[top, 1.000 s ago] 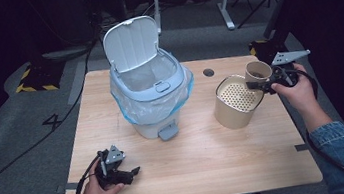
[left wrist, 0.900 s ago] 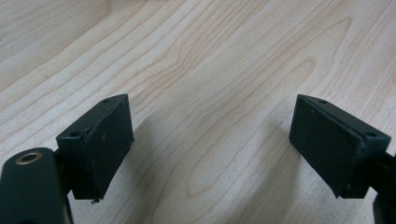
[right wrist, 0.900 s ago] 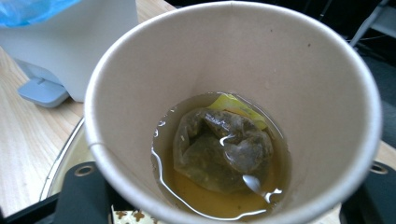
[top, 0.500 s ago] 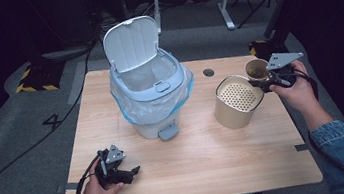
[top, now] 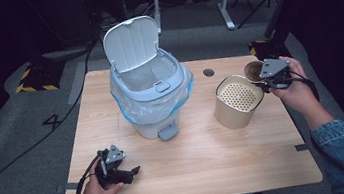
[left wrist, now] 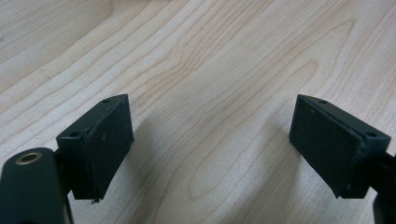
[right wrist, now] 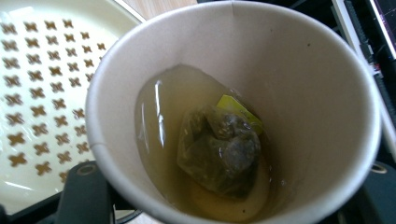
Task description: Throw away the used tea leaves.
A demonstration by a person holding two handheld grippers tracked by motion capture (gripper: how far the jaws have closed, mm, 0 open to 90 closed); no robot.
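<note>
One paper cup (right wrist: 233, 112), clamped between the jaws of the right gripper (top: 269, 77), is held tilted at the rim of the perforated strainer canister (top: 237, 101), with tea and a spent tea bag (right wrist: 219, 151) inside. Left gripper (top: 128, 174) rests spread and empty on the table (top: 209, 167). Risk: steep tipping could splash tea past the strainer, or squeezing could crumple the cup.

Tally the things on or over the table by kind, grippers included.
Pedal bin, lid up, lined with a bag: 1
Perforated-top canister: 1
Paper cup with liquid and a tea bag: 1
Grippers, left gripper and right gripper: 2
Total: 5
</note>
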